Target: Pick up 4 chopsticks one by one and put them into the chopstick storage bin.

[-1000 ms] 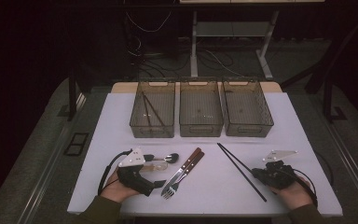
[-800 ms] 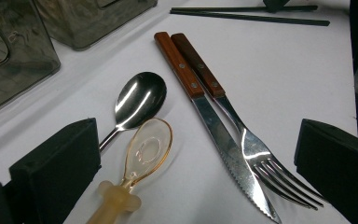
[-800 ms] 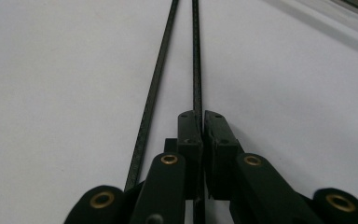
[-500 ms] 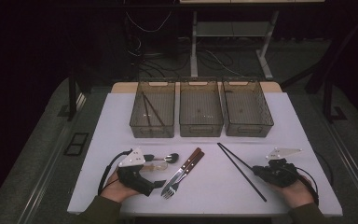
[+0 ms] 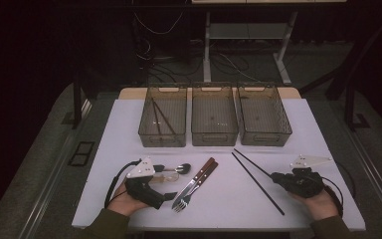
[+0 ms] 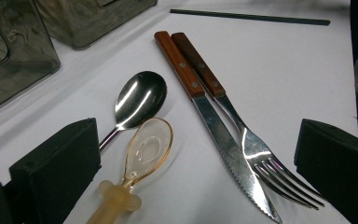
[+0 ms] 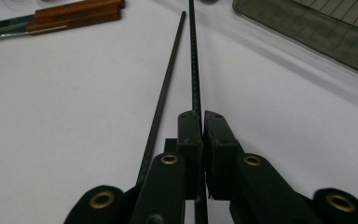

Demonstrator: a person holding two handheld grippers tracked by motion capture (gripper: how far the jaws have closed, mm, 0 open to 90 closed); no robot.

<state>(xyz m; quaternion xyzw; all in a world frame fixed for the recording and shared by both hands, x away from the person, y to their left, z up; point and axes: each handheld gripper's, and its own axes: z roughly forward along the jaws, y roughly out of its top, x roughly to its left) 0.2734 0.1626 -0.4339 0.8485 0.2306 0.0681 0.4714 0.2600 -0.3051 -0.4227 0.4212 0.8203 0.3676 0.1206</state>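
One black chopstick (image 7: 195,60) is pinched between the shut jaws of the right hand-held gripper (image 7: 202,140), and its long axis runs straight out ahead of that gripper, away from the person and slanting toward the middle of the counter (image 5: 323,134). Its twin, the second chopstick (image 7: 165,88), lies flat on the counter just beside the held one, on the side toward the knife and fork, the two almost parallel. From above, the right hand-held gripper sits at the near right of the counter, with the pair of sticks angling from it up toward the right bin (image 5: 262,113). I would judge the coming move to be a lift along that line; the right hand plainly has the job, being on the stick already.

Farther from the held chopstick, toward the left, lie a wooden-handled knife (image 6: 214,121) and fork (image 6: 247,140) side by side, touching or nearly so, handles pointing toward the bins. Beyond them are a steel spoon (image 6: 137,100) and a clear amber spoon (image 6: 144,151), lying between the wide-open jaws of the left hand-held gripper (image 6: 200,158), which grips nothing.

Across the far side stand three smoky bins in a row. The left bin (image 5: 163,114) holds what look like two dark chopsticks, though the view is dim. The middle bin (image 5: 214,113) and the right bin appear empty.
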